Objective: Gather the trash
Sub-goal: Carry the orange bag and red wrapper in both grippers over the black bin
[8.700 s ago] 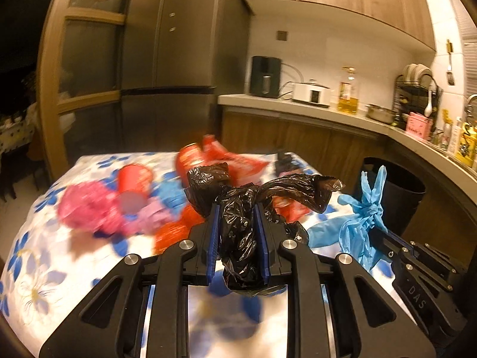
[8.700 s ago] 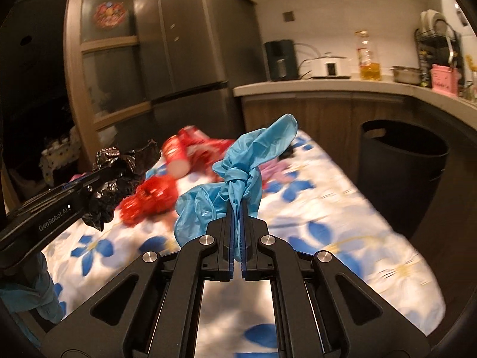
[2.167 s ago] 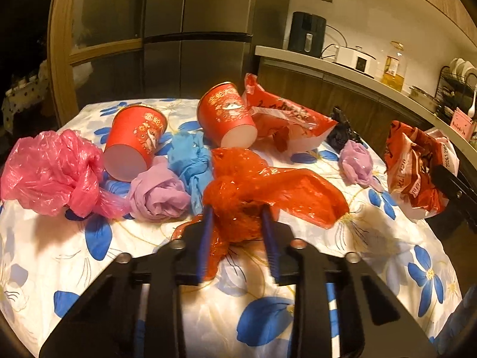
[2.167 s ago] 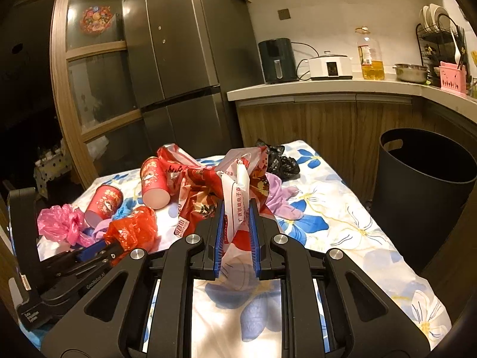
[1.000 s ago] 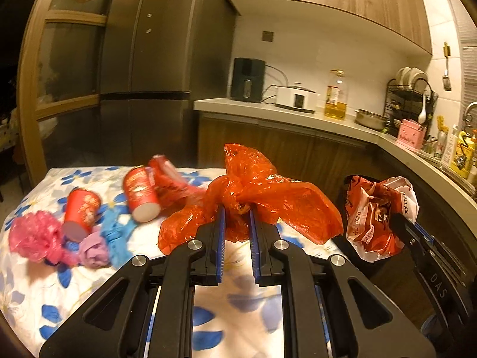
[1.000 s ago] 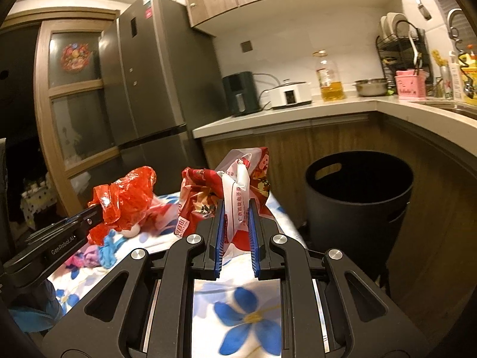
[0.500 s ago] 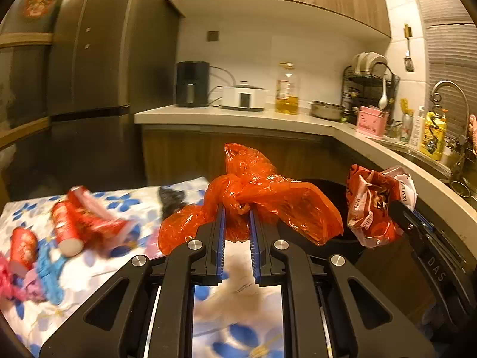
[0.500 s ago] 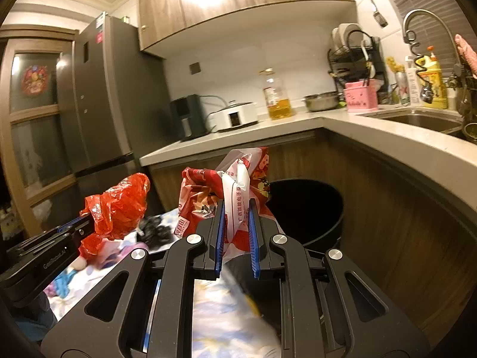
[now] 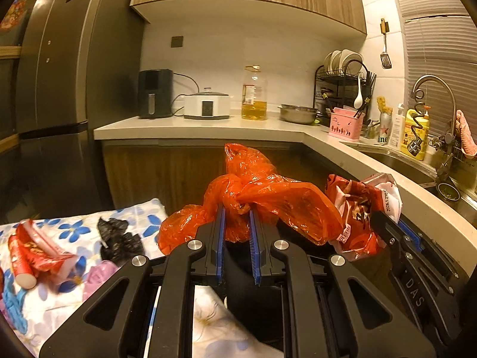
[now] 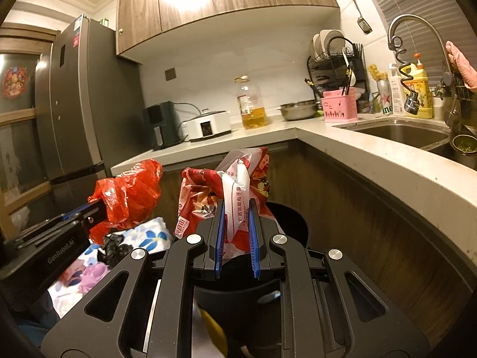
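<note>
My left gripper (image 9: 237,208) is shut on a crumpled orange plastic bag (image 9: 268,197) and holds it above the black trash bin (image 9: 247,292), which is mostly hidden behind the fingers. My right gripper (image 10: 235,205) is shut on a red and white snack wrapper (image 10: 238,185), held over the bin's dark opening (image 10: 286,223). In the left wrist view the wrapper (image 9: 360,203) shows at the right; in the right wrist view the orange bag (image 10: 131,197) shows at the left.
A table with a blue-flowered cloth (image 9: 74,307) lies at the left, bearing red paper cups (image 9: 23,256), a black bag (image 9: 119,238), purple and blue scraps. A kitchen counter (image 9: 208,128) with appliances and a sink (image 10: 402,134) wraps behind and to the right.
Both grippers have swung right, away from the table and over the black bin, each keeping its load. The table has slid to the left edge of both views.
</note>
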Action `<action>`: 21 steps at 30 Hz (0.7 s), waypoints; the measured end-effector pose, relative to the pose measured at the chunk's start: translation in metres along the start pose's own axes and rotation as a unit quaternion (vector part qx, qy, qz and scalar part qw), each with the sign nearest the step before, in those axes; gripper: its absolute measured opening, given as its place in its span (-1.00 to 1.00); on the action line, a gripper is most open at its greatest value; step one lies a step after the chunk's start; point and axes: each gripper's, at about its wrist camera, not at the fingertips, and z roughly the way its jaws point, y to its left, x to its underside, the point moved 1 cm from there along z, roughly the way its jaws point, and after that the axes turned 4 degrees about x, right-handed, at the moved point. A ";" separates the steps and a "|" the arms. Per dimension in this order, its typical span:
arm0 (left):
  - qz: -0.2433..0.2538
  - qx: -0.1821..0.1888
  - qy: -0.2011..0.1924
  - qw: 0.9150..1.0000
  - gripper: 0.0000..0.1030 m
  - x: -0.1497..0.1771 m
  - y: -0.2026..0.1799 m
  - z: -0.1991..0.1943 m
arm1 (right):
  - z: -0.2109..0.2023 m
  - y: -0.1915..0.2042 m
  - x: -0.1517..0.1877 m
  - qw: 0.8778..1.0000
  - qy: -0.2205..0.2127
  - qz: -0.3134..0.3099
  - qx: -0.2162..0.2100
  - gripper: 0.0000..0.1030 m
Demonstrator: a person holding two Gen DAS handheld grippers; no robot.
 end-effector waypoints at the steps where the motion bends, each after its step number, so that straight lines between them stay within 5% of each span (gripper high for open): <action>1: 0.000 0.001 0.002 1.000 -0.72 0.000 -0.001 0.004 | 0.003 -0.001 -0.002 1.000 0.001 0.000 0.002 -0.72; 21: -0.001 0.043 0.029 0.999 -0.70 0.006 -0.013 0.063 | 0.046 -0.014 -0.005 1.000 0.017 0.001 0.017 -0.68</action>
